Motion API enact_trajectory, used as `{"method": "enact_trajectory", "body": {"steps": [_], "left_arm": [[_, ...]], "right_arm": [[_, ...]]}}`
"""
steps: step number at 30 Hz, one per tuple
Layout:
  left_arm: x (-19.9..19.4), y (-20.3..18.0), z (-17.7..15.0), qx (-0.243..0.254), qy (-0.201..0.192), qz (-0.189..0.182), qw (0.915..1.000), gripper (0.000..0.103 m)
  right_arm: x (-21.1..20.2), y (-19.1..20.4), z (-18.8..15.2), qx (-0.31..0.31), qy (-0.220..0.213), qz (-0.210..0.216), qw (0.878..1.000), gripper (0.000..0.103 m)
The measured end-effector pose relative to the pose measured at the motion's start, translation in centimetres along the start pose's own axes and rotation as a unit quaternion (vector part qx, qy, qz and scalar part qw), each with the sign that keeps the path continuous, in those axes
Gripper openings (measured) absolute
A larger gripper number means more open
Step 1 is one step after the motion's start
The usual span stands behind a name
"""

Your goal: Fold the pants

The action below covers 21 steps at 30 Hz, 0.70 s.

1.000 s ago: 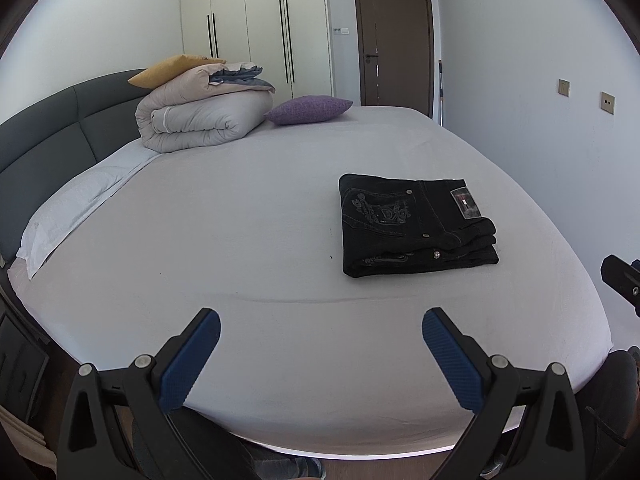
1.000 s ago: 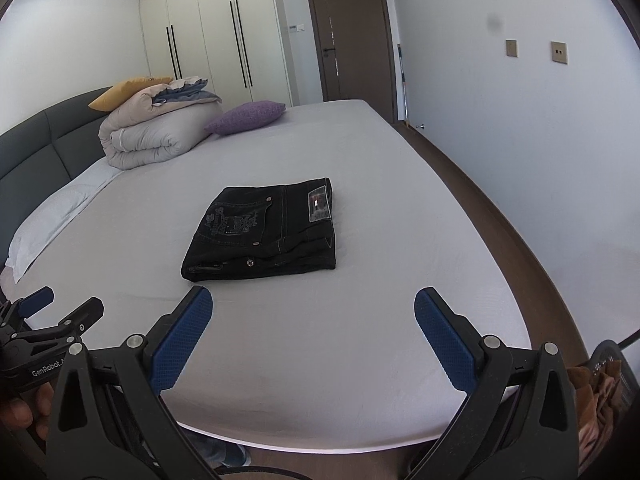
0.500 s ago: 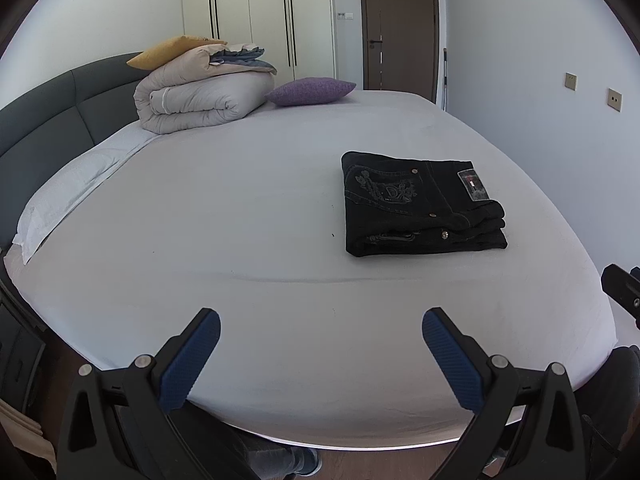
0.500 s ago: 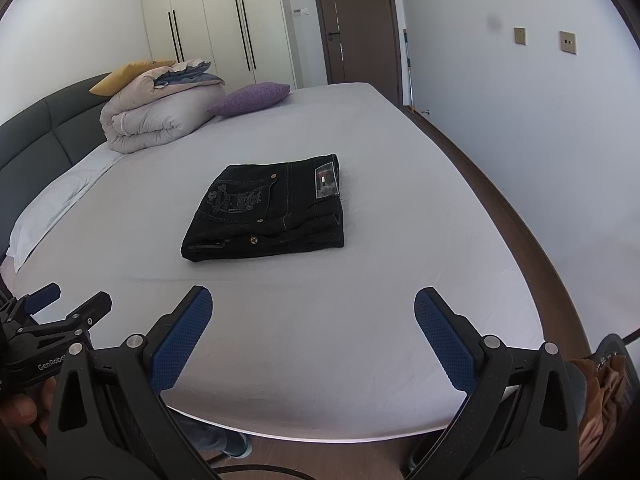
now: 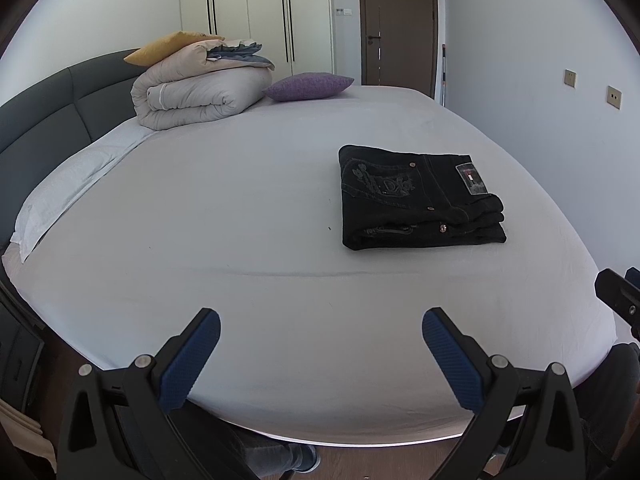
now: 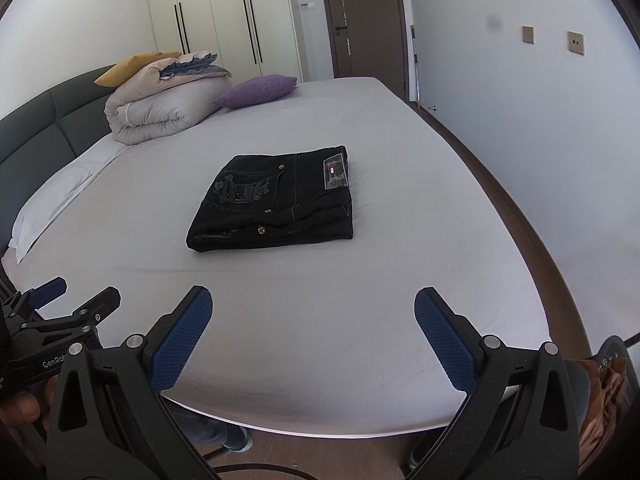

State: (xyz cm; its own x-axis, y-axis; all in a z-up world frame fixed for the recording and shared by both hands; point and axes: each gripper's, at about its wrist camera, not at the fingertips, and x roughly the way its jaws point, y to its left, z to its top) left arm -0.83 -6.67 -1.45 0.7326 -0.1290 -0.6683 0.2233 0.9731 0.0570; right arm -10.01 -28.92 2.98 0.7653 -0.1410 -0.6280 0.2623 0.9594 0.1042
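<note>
Black pants (image 5: pixel 416 198) (image 6: pixel 276 200) lie folded into a compact rectangle on the white bed (image 5: pixel 240 208) (image 6: pixel 360 280), toward its right side. A label patch and an embroidered pocket face up. My left gripper (image 5: pixel 320 344) hovers open over the bed's near edge, well short of the pants, holding nothing. My right gripper (image 6: pixel 314 328) is open too, also near the front edge with the pants ahead of it. In the right wrist view the left gripper (image 6: pixel 72 296) shows at the lower left, held by a hand.
A rolled beige duvet (image 5: pixel 196 92) with a yellow pillow and a purple cushion (image 5: pixel 308 86) sits at the far headboard end. A grey headboard (image 5: pixel 40 120) runs along the left. Wardrobes and a brown door (image 5: pixel 396 24) stand behind; wood floor borders the bed on the right.
Both grippers stay open and have edged forward and lower toward the bed; the folded pants appear slightly closer and have not moved.
</note>
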Motion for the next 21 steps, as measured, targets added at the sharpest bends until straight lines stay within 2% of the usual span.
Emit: {"method": "enact_trajectory", "body": {"steps": [21], "left_arm": [[0.08, -0.15, -0.15, 0.001, 0.002, -0.001, 1.0, 0.103]], "right_arm": [[0.45, 0.75, -0.29, 0.0, 0.005, 0.001, 1.0, 0.103]]}}
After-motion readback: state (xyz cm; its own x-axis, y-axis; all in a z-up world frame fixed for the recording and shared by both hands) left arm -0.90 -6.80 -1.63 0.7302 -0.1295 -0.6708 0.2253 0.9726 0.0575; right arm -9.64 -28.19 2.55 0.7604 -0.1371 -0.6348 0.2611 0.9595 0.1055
